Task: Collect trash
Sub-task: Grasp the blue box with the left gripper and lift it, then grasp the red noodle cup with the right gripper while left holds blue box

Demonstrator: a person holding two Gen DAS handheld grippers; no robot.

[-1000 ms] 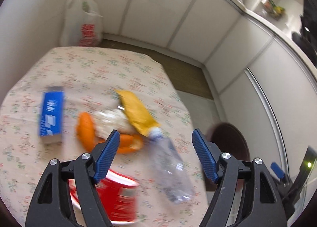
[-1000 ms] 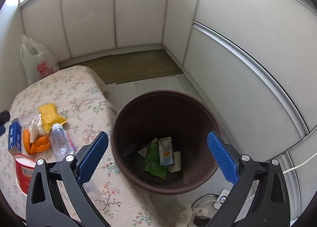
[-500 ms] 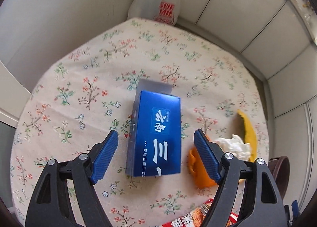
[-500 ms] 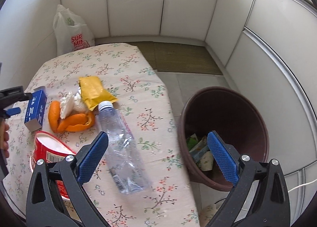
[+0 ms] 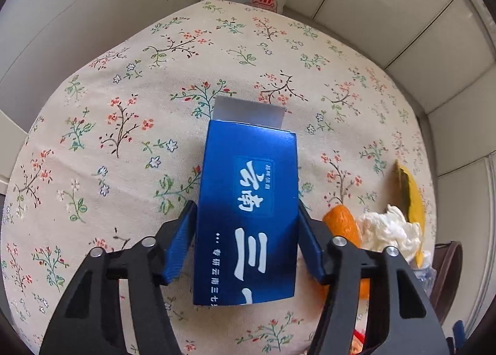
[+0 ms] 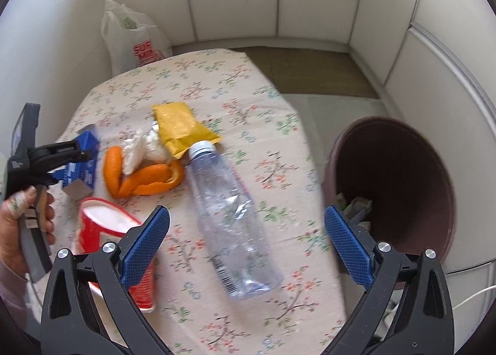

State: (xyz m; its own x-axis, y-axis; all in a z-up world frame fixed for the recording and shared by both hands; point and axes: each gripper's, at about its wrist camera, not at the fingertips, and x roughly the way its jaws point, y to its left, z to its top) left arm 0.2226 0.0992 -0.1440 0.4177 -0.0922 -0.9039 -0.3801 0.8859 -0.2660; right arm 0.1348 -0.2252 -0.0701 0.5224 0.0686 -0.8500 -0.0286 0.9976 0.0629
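Rightward, bottle (image 6: 229, 225) near table edge (image 6: 322, 231), bin (image 6: 403, 169) just beyond.

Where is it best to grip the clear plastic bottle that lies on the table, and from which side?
Grip the plastic bottle across its wide middle body, coming from above. It lies flat on its side, cap toward the yellow packet, so both long sides are free.

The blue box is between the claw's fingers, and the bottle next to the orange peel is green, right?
Not quite. The plastic bottle beside the orange peel is clear, not green, as the right wrist view shows. The blue box is indeed between the left claw fingers, which are closing.
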